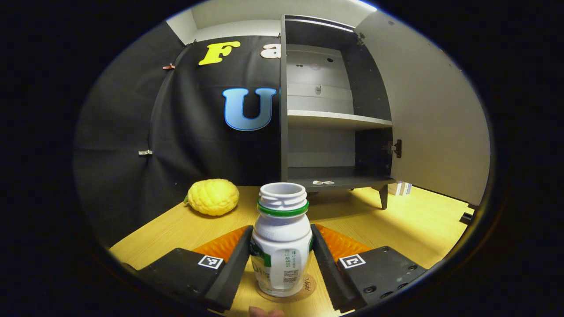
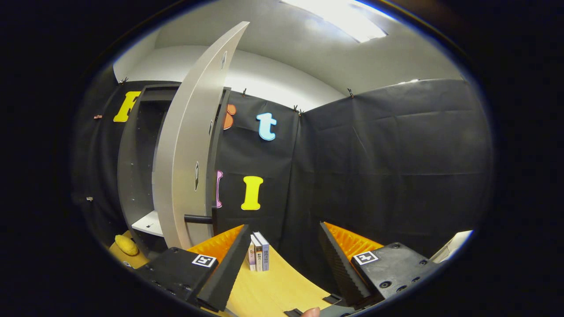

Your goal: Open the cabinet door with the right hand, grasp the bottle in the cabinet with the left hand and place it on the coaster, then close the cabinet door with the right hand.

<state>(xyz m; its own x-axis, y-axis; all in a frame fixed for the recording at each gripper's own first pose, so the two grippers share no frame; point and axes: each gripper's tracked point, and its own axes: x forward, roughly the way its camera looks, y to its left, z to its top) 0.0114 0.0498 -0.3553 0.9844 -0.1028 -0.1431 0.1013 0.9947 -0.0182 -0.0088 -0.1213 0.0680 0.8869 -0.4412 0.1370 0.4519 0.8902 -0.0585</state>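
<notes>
Black cloth walled the booth behind a pale wooden bench (image 1: 176, 229), and a dark grey cabinet (image 1: 308, 182) with a white shelf stood on short legs toward the bench's far edge. Its light grey cabinet door (image 1: 432, 110) hung wide open to the right in the left gripper view; in the right gripper view the same door (image 2: 189, 149) curved up edge-on, with a dark handle low on it.

At the near edge of the bench, in the left gripper view, the white plastic bottle with a green neck ring and no cap (image 1: 282, 237) stood upright on a round brown coaster (image 1: 308, 288), its base on the disc. The left gripper (image 1: 282, 246) sat around the bottle, one finger close against each side of the body; both appeared to touch it, though I could not tell whether they were pressing. A fingertip of the person showed at the bottom edge of that view.

A bumpy yellow lemon-like fruit (image 1: 213, 197) lay on the bench to the left of the cabinet, well apart from the bottle.

In the right gripper view the right gripper (image 2: 282, 259) was spread wide with nothing between its fingers, near the door but apart from it. A few small upright books (image 2: 259, 257) stood on the bench beyond it, near the cloth wall.
</notes>
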